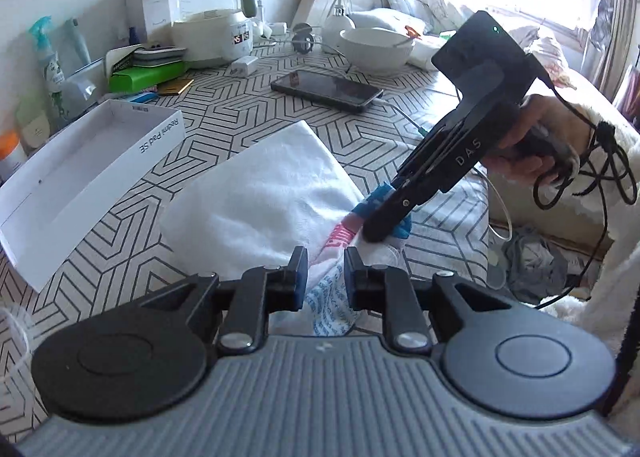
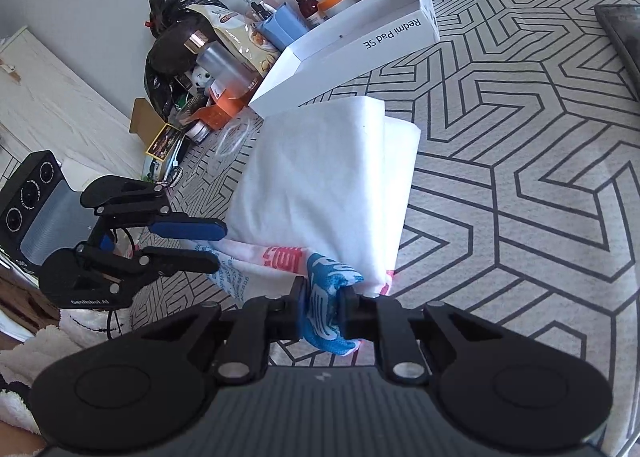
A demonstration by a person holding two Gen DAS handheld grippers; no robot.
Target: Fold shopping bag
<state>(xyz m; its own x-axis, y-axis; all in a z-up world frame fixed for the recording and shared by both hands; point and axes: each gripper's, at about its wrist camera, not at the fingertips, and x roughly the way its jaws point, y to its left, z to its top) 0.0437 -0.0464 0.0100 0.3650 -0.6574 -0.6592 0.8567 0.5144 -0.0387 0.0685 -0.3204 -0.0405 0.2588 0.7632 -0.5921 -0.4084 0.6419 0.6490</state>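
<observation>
Patterned cloth (image 1: 400,105) with grey geometric lines covers the work surface; clutter sits along the wall: kettle (image 1: 216,5), white bowl (image 1: 376,47), phone (image 1: 326,89), open white box (image 1: 84,173).

Shopping bag (image 2: 324,181) lies mid-surface, white, already doubled into a rough oblong, its far end near the white box. Near end shows printed blue and red patches, bunched and lifted off the cloth.

Right gripper (image 2: 323,307): fingers clamped on the blue printed corner of the bag, fabric squeezed between the pads. Likely held so the near edge stays gathered for the next fold.

Left gripper (image 2: 218,245): fingers narrowly parted. Right wrist view shows them beside the bag's near-left edge, pads not pressing fabric. Left wrist view has printed fabric lying in the gap between the fingers, without clear contact. Reads as slack around the edge, not a grip.

Judgement: fold is partly done. Both grippers sit at the same near end, probably to carry it over toward the far end. Risk: thin fabric slipping from the loose side, skewing the fold.
</observation>
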